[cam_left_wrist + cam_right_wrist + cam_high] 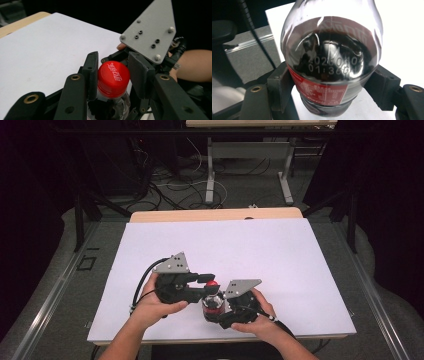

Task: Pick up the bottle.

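Left tool (112,75): closing on the red cap (113,78), pads pressing both sides.
Right tool (329,92): clamping the cola bottle (332,60) around its body, steadying it.
Bottle: standing upright on the white desk (260,245), near the front edge.
Key relation: cap sitting directly above the right tool; twist axis running vertical.

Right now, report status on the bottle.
Left gripper shut on cap. Right gripper shut on bottle. Bottle upright on white sheet. Nothing in the way.
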Demonstrator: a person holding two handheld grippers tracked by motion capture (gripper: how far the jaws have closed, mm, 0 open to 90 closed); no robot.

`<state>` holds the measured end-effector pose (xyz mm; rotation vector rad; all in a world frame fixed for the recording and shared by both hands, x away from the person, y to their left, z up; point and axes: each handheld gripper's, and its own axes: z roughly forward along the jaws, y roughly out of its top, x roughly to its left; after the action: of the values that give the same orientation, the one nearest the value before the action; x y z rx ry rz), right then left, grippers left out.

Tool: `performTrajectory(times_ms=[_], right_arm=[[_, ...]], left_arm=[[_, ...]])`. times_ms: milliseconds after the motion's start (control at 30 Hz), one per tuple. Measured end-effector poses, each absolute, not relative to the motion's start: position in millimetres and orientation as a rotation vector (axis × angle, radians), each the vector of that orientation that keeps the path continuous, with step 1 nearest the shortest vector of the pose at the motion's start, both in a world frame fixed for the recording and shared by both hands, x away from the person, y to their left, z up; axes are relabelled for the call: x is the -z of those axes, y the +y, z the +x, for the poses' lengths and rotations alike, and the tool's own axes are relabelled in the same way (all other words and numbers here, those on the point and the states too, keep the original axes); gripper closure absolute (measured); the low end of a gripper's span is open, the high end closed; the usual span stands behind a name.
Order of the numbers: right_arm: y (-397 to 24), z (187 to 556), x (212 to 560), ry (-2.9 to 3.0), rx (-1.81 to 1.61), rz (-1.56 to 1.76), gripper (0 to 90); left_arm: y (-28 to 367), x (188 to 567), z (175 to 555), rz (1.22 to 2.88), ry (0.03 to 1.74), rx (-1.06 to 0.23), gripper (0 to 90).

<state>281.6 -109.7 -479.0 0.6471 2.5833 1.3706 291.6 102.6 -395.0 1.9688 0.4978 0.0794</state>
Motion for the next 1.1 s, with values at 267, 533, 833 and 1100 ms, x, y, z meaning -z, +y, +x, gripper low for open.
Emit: performTrajectory(times_ms=[267, 533, 833, 1100], right_arm=[[-111.9, 284.4, 481.4, 2.509, -1.333, 0.743, 28.8], [-113.3, 285.9, 483.0, 2.487, -1.328, 0.827, 28.8], [-114.4, 286.1, 482.0, 2.489, -1.32, 0.818, 28.8], [-114.3, 287.5, 483.4, 2.491, -1.343, 0.802, 28.8]], left_arm=[[80.8, 394.5, 275.1, 1.943, 0.697, -0.263, 62.0], [60.7, 395.3, 265.1, 1.856, 0.945, -0.377, 61.9], [64.2, 393.0, 267.2, 1.839, 0.953, -0.324, 59.5], [79.7, 387.4, 274.0, 1.857, 0.806, -0.281, 42.3]])
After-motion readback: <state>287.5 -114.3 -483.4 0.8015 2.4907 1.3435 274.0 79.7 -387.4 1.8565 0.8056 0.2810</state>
